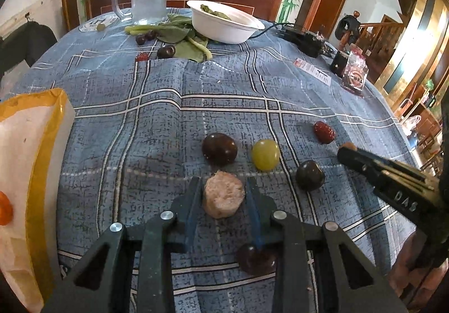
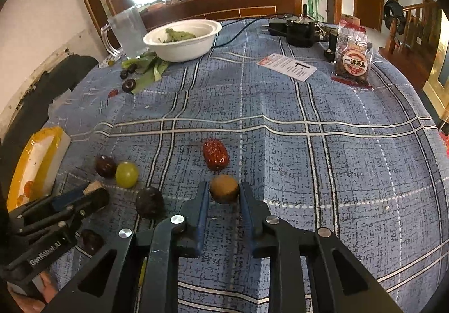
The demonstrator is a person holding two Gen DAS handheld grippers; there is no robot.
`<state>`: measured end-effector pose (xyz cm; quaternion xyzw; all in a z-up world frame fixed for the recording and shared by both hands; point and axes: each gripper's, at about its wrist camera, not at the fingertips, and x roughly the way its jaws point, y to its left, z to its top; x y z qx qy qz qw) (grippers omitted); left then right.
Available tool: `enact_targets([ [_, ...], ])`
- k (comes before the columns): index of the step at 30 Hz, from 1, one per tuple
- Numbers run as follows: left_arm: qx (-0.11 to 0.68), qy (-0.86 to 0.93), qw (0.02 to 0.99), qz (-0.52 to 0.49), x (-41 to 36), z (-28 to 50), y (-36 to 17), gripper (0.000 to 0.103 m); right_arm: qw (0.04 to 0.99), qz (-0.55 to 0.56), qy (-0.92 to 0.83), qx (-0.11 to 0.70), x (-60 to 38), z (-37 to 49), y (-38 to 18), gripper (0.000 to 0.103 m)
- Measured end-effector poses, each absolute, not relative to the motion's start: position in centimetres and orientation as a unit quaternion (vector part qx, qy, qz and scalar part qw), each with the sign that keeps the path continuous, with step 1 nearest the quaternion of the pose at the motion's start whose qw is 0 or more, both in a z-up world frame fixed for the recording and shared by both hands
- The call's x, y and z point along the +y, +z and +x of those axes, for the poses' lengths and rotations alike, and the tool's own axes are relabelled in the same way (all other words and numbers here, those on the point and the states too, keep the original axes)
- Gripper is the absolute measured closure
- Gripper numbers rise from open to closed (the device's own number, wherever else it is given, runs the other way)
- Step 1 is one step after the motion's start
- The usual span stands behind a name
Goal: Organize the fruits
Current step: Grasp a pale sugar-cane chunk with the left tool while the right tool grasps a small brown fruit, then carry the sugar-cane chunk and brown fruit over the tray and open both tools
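Jaws of the left gripper (image 1: 223,186) stand nearly shut around a pale, rough round piece (image 1: 223,196), pads at or very near its sides; contact on the right pad is hard to confirm. Jaws of the right gripper (image 2: 224,191) are closed on a small brown round fruit (image 2: 224,189), which sits on the checked tablecloth (image 2: 308,144). Just beyond it lies a wrinkled red date (image 2: 215,154). Between the two grippers rest a green grape (image 1: 265,155) and several dark plums, one (image 1: 219,148) just behind the pale piece. A yellow-rimmed tray (image 1: 42,122) waits at the left edge, probably the destination. Good practice: grip lightly to avoid crushing, lift straight up clear of the neighbouring fruit, then carry across to the tray.
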<state>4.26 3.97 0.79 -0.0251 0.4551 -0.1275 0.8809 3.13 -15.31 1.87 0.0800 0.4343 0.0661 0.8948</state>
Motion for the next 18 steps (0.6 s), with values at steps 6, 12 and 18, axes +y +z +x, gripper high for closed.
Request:
enact_targets([
  [6, 0.422, -0.12, 0.898, -0.033, 4.8, 3.5, 2.4, 0.073, 0.902, 0.086, 0.075, 0.416, -15.3, 2.6, 2.7, 0.08],
  [12, 0.395, -0.117, 0.909, -0.065, 6.5, 2.9, 4.1, 0.073, 0.914, 0.097, 0.095, 0.383, -14.4, 1.6, 4.1, 0.08],
  [18, 0.386, -0.111, 0.909, -0.109, 10.8, 0.8, 6.0, 0.073, 0.915, 0.081, 0.128, 0.373, -10.7, -0.1, 5.9, 0.08],
])
